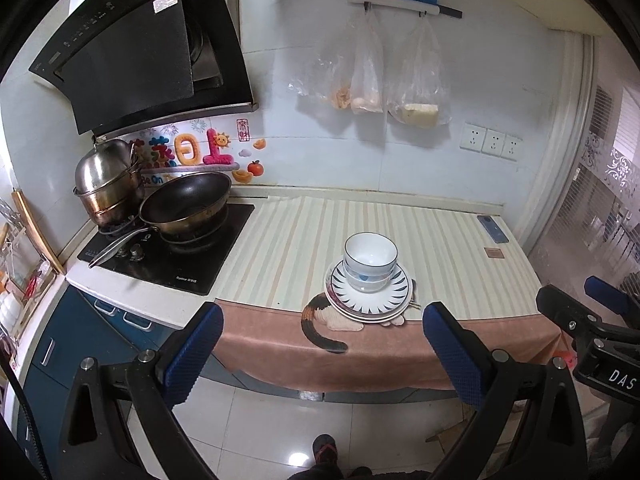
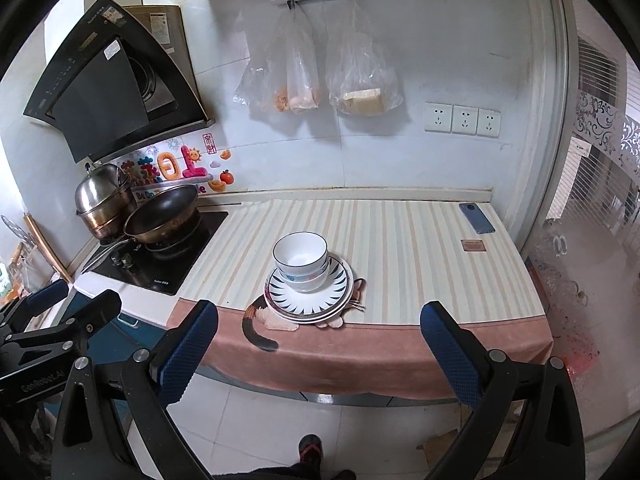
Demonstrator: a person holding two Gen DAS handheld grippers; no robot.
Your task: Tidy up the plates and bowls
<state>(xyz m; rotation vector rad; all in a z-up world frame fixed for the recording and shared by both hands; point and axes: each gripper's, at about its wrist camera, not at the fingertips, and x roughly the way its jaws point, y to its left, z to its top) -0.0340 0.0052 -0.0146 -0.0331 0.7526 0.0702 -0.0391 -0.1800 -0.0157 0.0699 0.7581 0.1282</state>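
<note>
White bowls with dark rims (image 1: 370, 261) (image 2: 301, 259) are nested on a stack of white plates with dark petal marks (image 1: 394, 298) (image 2: 340, 292) near the front edge of the striped counter mat (image 1: 280, 248) (image 2: 400, 248). My left gripper (image 1: 324, 344) is open and empty, held back from the counter over the floor. My right gripper (image 2: 318, 344) is also open and empty, held back the same way. The right gripper shows at the right edge of the left wrist view (image 1: 592, 320); the left gripper shows at the left edge of the right wrist view (image 2: 60, 320).
A black wok (image 1: 186, 204) (image 2: 162, 214) and steel steamer pot (image 1: 108, 184) (image 2: 102, 200) sit on the stove at left. A phone (image 1: 493, 229) (image 2: 477, 218) lies at the back right. Plastic bags (image 1: 372, 72) (image 2: 304, 68) hang on the wall. A foot (image 1: 325, 446) stands on the tiled floor.
</note>
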